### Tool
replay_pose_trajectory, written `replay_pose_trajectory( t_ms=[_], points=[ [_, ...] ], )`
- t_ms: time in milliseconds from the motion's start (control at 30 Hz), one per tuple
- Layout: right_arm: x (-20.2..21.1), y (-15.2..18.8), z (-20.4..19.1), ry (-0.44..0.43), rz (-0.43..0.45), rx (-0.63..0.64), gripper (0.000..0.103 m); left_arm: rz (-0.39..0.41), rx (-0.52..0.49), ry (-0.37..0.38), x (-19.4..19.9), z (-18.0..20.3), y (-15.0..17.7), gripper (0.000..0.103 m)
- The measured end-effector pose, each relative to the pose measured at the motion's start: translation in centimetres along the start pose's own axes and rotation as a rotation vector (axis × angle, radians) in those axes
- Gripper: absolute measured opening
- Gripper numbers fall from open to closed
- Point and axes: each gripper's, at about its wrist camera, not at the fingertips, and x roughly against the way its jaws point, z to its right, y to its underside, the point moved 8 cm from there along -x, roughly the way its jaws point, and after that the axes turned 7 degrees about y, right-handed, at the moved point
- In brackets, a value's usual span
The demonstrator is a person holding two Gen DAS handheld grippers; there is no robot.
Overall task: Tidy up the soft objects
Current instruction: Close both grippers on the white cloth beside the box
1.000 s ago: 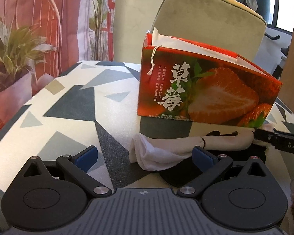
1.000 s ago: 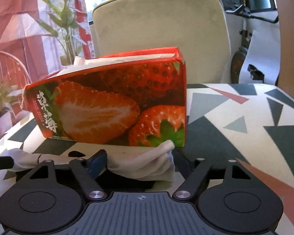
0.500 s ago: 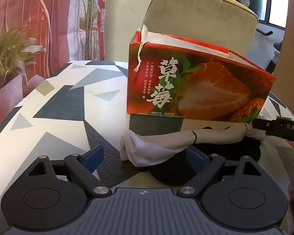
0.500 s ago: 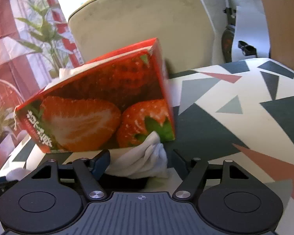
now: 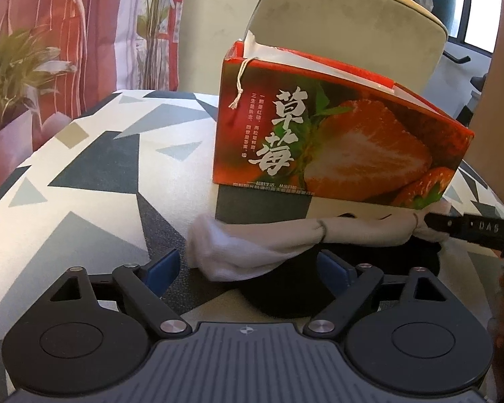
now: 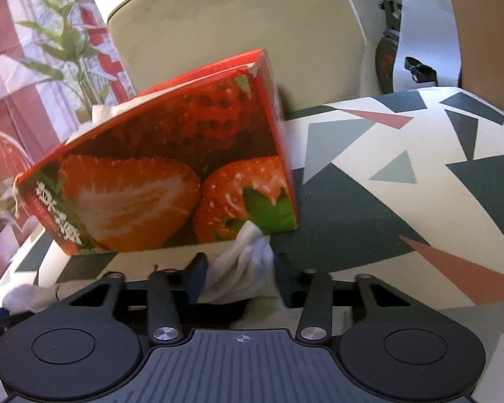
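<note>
The strawberry box now looks tilted in the right wrist view. Before it, across a dark garment, lies the white sock; the right gripper has just closed onto one end, while the left gripper, slightly narrowed, straddles the other untouched.

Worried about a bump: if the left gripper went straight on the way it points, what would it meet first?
Probably the white sock lying between the open left gripper fingers, then the red strawberry-printed box behind it; depth is unclear.
</note>
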Motion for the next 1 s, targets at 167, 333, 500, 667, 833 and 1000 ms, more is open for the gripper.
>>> replay_pose_trajectory(
  t_ms=[167,333,500,667,833,1000],
  points=[
    [0.4,0.6,-1.4,-0.044,0.006,0.09,0.022,0.005,0.013,-0.014,0.0,-0.4,0.0,0.09],
    [0.7,0.9,-2.9,-0.073,0.013,0.169,0.021,0.014,0.052,-0.029,0.3,-1.1,-0.2,0.09],
    [0.5,0.5,-2.2,-0.079,0.008,0.14,0.019,0.03,0.086,-0.035,0.6,-1.6,-0.3,0.083],
    [0.5,0.6,-2.2,-0.063,0.009,0.147,0.019,0.037,0.187,-0.044,0.8,-3.3,-0.2,0.064],
    [0.4,0.7,-2.4,-0.055,0.011,0.155,0.019,0.025,0.234,-0.044,0.6,-4.3,-0.1,0.038],
    [0.3,0.7,-2.4,-0.055,0.01,0.157,0.019,0.035,0.206,-0.018,0.7,-3.5,-0.3,0.02]
  ],
)
